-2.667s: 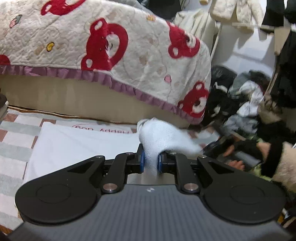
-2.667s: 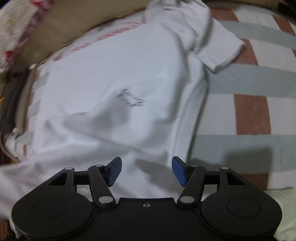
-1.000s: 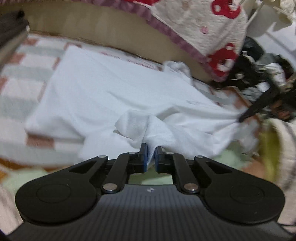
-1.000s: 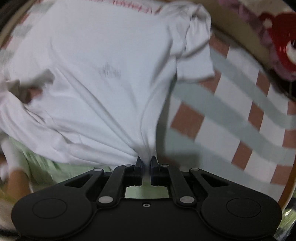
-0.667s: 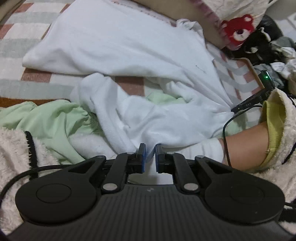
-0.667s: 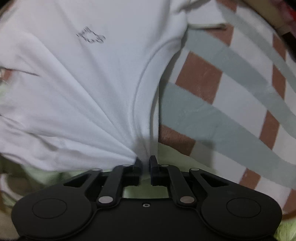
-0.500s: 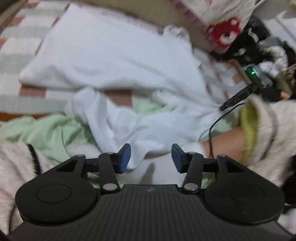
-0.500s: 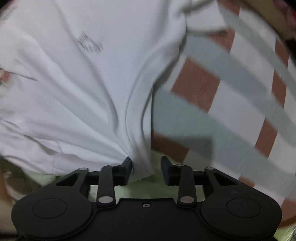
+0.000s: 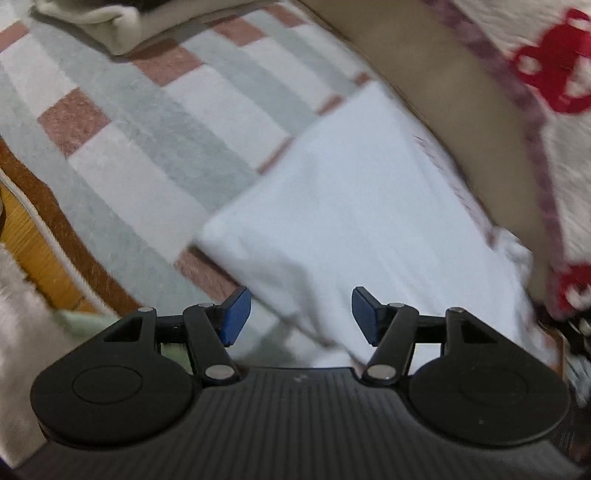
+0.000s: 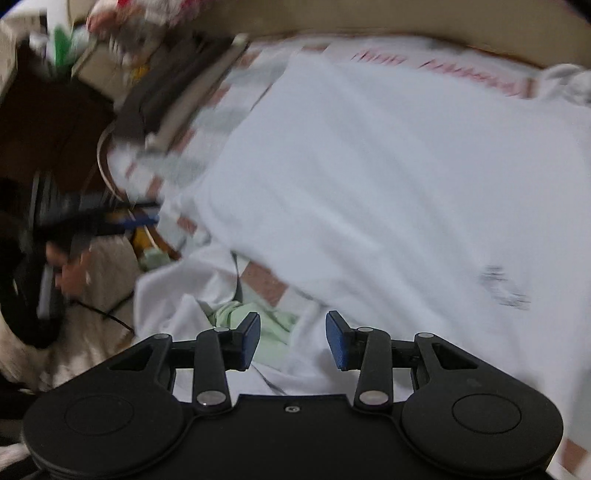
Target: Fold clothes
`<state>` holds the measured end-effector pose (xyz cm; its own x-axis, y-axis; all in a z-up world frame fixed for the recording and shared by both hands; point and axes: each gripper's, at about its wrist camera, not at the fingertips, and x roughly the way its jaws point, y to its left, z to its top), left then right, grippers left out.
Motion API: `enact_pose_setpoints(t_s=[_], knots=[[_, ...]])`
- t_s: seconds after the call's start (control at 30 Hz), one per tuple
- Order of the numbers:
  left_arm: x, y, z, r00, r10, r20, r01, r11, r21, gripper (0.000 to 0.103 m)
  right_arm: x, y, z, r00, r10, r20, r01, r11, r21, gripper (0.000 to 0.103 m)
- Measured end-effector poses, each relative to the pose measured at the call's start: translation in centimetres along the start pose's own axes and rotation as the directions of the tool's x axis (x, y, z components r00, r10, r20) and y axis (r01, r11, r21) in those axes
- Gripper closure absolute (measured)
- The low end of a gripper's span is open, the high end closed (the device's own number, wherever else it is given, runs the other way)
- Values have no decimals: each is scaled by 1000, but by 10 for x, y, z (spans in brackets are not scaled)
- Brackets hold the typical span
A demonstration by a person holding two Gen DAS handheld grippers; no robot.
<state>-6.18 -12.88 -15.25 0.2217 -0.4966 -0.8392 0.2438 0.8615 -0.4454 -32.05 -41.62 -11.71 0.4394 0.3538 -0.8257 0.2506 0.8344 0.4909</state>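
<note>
A white T-shirt (image 9: 351,221) lies spread on a checked blanket (image 9: 122,122), with its corner toward the left gripper. My left gripper (image 9: 300,314) hovers over the shirt's near edge; its jaws are opening and nothing is pinched between the blue pads. In the right wrist view the same white T-shirt (image 10: 388,177) fills the frame, a small dark print (image 10: 504,286) at its right. My right gripper (image 10: 292,339) stands open above the shirt's rumpled near edge and a light green garment (image 10: 255,321), gripping neither.
A cream quilt with red bears (image 9: 554,92) hangs over a tan bed side (image 9: 443,92) behind the shirt. A folded cream cloth (image 9: 110,18) lies at the far left. The person's hand and the other gripper (image 10: 70,236) blur at the left, above wooden floor (image 9: 33,251).
Both grippers let go of the white shirt's edge and opened. Both swung to the left, so each view now looks over the shirt's left part.
</note>
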Motion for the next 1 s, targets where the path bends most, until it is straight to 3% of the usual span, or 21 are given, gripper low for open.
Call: enact_pose_setpoints(t_s=[0.2, 0.3, 0.4, 0.43, 0.5, 0.53, 0.57, 0.6, 0.67, 0.73, 0.83, 0.93, 1.0], knots=[[20, -12, -9, 988, 137, 68, -146, 978, 147, 42, 60, 6, -6, 998, -64, 2, 64, 998, 18, 59], [25, 2, -7, 985, 163, 52, -168, 979, 113, 42, 75, 27, -12, 970, -229, 80, 237, 967, -96, 59], [33, 16, -5, 990, 138, 25, -139, 990, 37, 42, 99, 36, -13, 953, -289, 89, 302, 928, -218, 59], [35, 19, -4, 993, 118, 30, -118, 993, 7, 37, 106, 37, -14, 948, -307, 85, 318, 915, -250, 60], [37, 22, -2, 994, 87, 63, -84, 996, -40, 38, 111, 34, -13, 937, -332, 108, 349, 899, -266, 65], [37, 21, -1, 995, 71, 77, -68, 997, -40, 45, 109, 31, -11, 938, -325, 122, 346, 903, -254, 73], [37, 18, 0, 995, 54, 87, -52, 998, -23, 63, 106, 27, -10, 941, -313, 128, 335, 912, -236, 85], [38, 14, 1, 995, 38, 97, -37, 999, -6, 99, 104, 24, -9, 944, -304, 130, 327, 919, -222, 97], [34, 5, 4, 990, 18, 139, -25, 998, 50, 100, 88, 14, -12, 964, -230, 136, 253, 950, -185, 97], [16, -12, 8, 973, 14, 232, -49, 988, 145, 100, 73, 12, -17, 976, -159, 151, 184, 968, -170, 97], [-11, -26, 15, 944, -47, 325, -24, 977, 212, 100, 52, 19, -27, 984, -47, 173, 79, 980, -183, 97], [-18, -25, 20, 940, -69, 335, 1, 980, 199, 100, 42, 25, -33, 987, 71, 145, -38, 976, -215, 97], [-18, -20, 20, 949, -44, 311, -12, 984, 177, 100, 45, 31, -35, 988, 115, 100, -86, 963, -256, 97]])
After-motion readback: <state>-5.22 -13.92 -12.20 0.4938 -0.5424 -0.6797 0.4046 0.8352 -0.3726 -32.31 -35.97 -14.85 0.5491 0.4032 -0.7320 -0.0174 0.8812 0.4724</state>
